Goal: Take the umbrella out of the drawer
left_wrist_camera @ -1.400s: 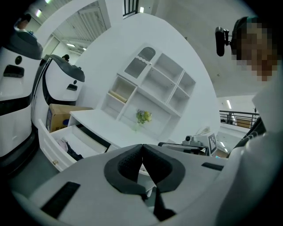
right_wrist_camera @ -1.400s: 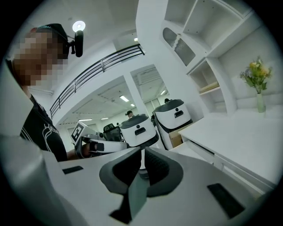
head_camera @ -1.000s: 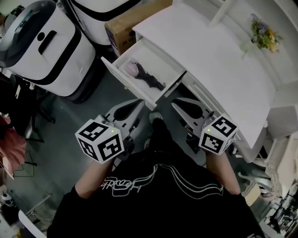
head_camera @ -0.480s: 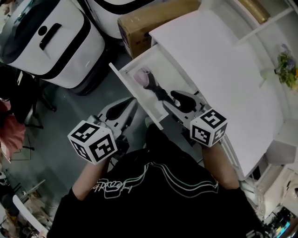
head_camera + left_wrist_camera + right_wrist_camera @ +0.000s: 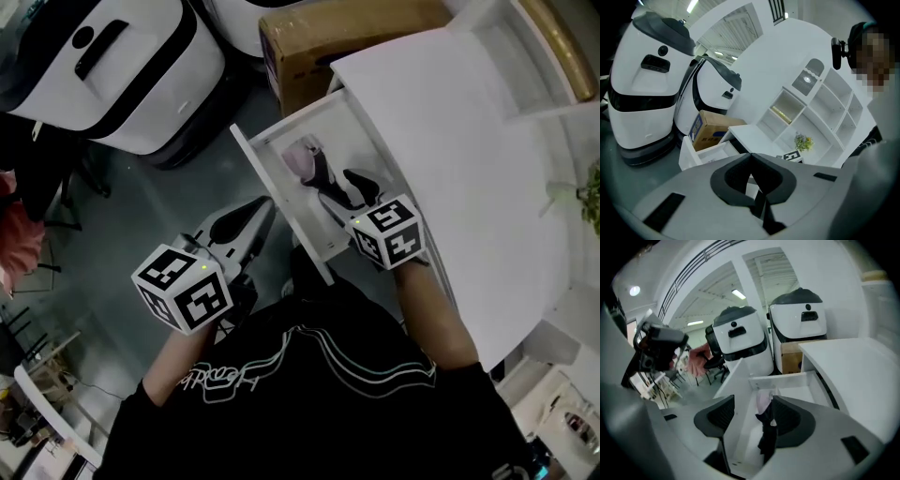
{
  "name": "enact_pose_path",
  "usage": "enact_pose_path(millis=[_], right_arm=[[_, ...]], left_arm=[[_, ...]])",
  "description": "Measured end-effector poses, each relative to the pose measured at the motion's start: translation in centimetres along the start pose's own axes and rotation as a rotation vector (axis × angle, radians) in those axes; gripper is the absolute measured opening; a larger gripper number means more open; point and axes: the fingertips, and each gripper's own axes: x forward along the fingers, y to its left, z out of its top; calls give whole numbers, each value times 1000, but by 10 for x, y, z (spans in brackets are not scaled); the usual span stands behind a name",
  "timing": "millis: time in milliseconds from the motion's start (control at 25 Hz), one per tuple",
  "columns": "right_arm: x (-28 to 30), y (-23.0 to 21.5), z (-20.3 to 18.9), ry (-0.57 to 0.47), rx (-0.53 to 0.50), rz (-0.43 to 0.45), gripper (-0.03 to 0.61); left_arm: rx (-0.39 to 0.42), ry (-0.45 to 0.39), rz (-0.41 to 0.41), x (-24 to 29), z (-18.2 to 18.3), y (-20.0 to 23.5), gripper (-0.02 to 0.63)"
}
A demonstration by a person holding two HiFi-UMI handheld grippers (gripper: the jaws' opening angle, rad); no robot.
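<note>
1. Looking down in the head view, the drawer [image 5: 279, 202] stood pulled out from under the desk [image 5: 450, 141]. Its front panel made a long edge between my two grippers. The desk's rim ran close along the drawer's far side, leaving little room there.
2. A box [image 5: 328, 37] sat just behind the drawer. White machines [image 5: 131, 66] stood well off to the left, with open grey floor [image 5: 159, 197] between them and the drawer front.
3. The umbrella [image 5: 764, 423] lay folded on the drawer bottom, its pale pink part toward the back wall and its black end toward the front.
4. My right gripper [image 5: 752, 404] was down inside the drawer, its jaws wide apart and opening. The umbrella lay between them, close against the right-hand pad, and the pads were not clamped on it.
5. My left gripper [image 5: 750, 157] hung outside the drawer over the floor, its tips together with nothing held between them.
</note>
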Motion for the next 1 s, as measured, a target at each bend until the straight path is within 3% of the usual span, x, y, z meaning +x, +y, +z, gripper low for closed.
enact_pose_path(millis=[120, 360, 1000], right_arm=[[31, -17, -25, 120, -83, -45, 238], [79, -37, -70, 250, -26, -36, 241], [144, -64, -127, 428, 6, -70, 242]], left_arm=[[-22, 9, 28, 3, 3, 11, 20], [-48, 20, 64, 8, 1, 32, 20], [-92, 55, 97, 18, -10, 61, 20]])
